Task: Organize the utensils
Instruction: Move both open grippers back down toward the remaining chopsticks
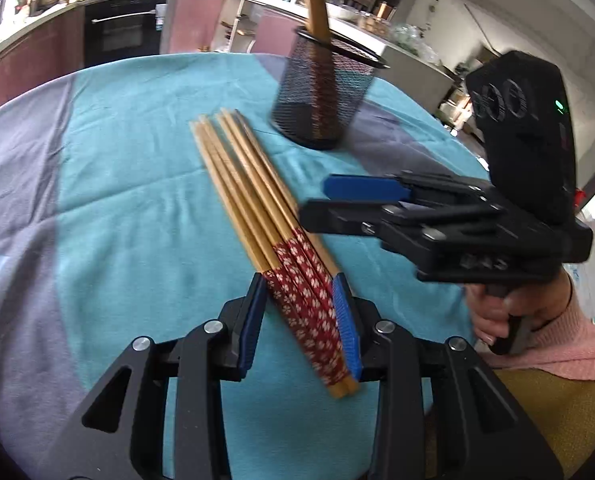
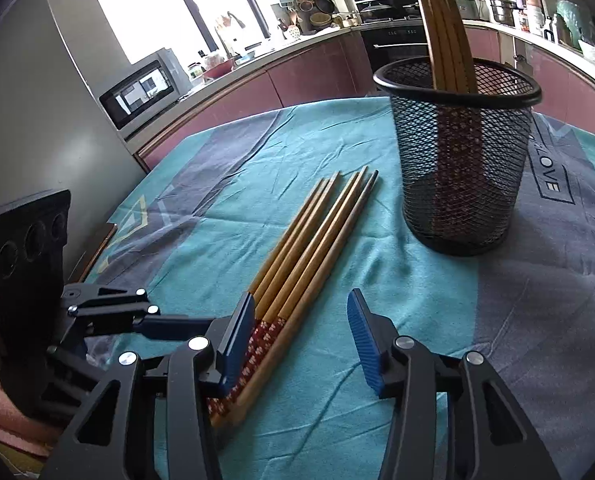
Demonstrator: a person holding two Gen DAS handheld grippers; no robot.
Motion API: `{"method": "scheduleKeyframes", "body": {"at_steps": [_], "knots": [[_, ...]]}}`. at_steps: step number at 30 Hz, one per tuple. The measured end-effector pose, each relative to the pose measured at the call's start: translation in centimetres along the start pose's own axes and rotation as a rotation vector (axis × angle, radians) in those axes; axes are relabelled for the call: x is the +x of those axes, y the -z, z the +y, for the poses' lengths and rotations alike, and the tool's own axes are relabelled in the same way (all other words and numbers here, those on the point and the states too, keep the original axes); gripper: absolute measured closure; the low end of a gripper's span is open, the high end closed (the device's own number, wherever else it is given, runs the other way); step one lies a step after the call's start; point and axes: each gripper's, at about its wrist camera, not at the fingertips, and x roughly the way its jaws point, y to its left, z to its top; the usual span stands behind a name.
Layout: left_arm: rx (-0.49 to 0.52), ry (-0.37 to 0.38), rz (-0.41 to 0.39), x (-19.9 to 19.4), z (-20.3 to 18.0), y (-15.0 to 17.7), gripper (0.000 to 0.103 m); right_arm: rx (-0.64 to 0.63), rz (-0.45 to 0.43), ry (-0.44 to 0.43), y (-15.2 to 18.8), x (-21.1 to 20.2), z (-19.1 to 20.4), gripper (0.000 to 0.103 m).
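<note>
Several wooden chopsticks with red flowered handles lie bundled on the teal cloth; they also show in the right wrist view. My left gripper straddles their red handle ends, its blue pads close against both sides of the bundle. My right gripper is open and empty, its left pad beside the handle ends; in the left wrist view it hovers to the right of the bundle. A black mesh holder stands behind with several chopsticks upright in it; it also shows in the left wrist view.
The round table has a teal and grey cloth. A microwave and a kitchen counter stand beyond the far edge. A pink-sleeved hand holds the right gripper.
</note>
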Motion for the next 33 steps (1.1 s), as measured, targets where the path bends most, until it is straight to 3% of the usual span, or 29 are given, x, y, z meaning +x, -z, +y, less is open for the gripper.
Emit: {"method": "scheduleKeyframes", "body": {"at_steps": [12, 23, 33], "knots": [[-0.061, -0.106, -0.037, 0.5, 2.2, -2.4, 0.072, -0.003, 0.018, 0.071, -0.5, 0.8, -0.7, 0.070], [-0.035, -0.177, -0.012, 2.0, 2.4, -4.0, 0.074, -0.051, 0.030, 0.132, -0.8, 1.6, -0.2, 0.077], [-0.017, -0.222, 0.008, 2.1, 2.6, -4.0, 0.087, -0.052, 0.036, 0.140, -0.9, 1.6, -0.3, 0.080]]}}
